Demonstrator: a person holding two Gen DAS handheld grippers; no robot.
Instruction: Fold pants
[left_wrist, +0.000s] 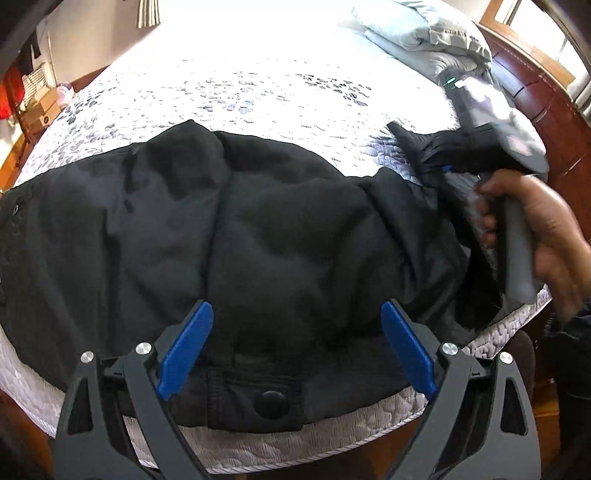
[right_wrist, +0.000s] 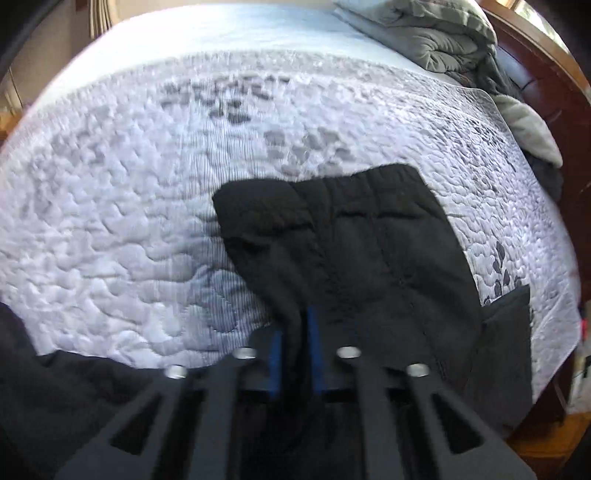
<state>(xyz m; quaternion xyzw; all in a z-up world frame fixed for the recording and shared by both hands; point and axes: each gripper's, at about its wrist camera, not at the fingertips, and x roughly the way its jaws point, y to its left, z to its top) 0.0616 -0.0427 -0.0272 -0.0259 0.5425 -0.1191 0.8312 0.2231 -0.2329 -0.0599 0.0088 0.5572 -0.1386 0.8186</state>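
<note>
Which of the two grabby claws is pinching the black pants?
The right gripper: its blue fingers are squeezed together on the black pants. The left gripper is spread wide open, holding nothing.

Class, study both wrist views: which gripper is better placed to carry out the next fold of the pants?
Right. The right gripper is shut on the pants leg end, ready to carry it over; the left gripper is open above the waistband.

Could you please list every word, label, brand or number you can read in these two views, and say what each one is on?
None can be read.
The black pants show only a plain snap button.
The cardboard boxes beside the bed show no legible marks.
</note>
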